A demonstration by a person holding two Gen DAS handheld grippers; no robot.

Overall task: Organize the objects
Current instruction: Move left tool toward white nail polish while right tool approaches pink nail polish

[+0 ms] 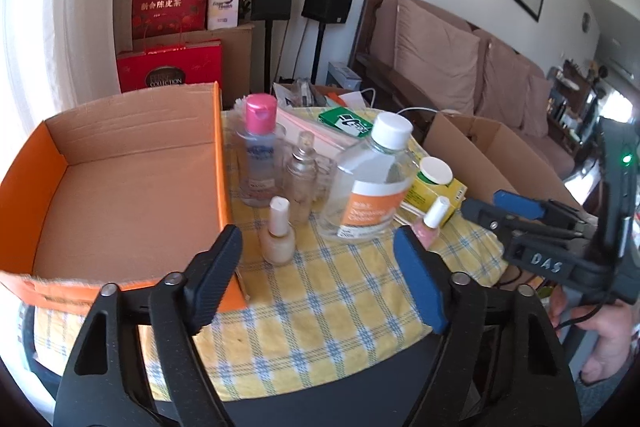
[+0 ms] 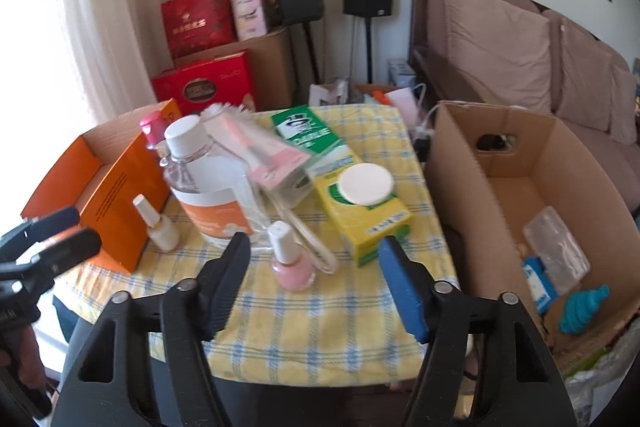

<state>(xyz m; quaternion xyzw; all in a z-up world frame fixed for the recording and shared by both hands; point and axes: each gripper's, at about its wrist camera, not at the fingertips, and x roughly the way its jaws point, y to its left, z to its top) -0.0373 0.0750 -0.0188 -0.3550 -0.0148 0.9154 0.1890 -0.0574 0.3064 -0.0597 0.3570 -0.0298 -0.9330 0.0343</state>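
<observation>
On the yellow checked cloth, a beige nail polish bottle (image 1: pixel 279 239) stands just ahead of my left gripper (image 1: pixel 318 233), in line with the gap between its fingers. The jaws are open and touch nothing. An orange cardboard box (image 1: pixel 132 211) lies open to the left. A pink nail polish bottle (image 2: pixel 292 263) stands just ahead of my right gripper (image 2: pixel 314 243), whose open fingers are clear of it. Behind are a large clear bottle with an orange label (image 1: pixel 368 183), a pink-capped bottle (image 1: pixel 260 155), a small glass bottle (image 1: pixel 302 179) and a yellow box (image 2: pixel 360 219) bearing a white lid (image 2: pixel 365 183).
A brown cardboard box (image 2: pixel 500 187) stands right of the table and holds a teal object (image 2: pixel 584 311), a blue packet (image 2: pixel 540 283) and a clear pack (image 2: pixel 556 251). A green toothpaste box (image 2: pixel 308 135) lies at the back. Red gift boxes, speakers and a sofa stand beyond.
</observation>
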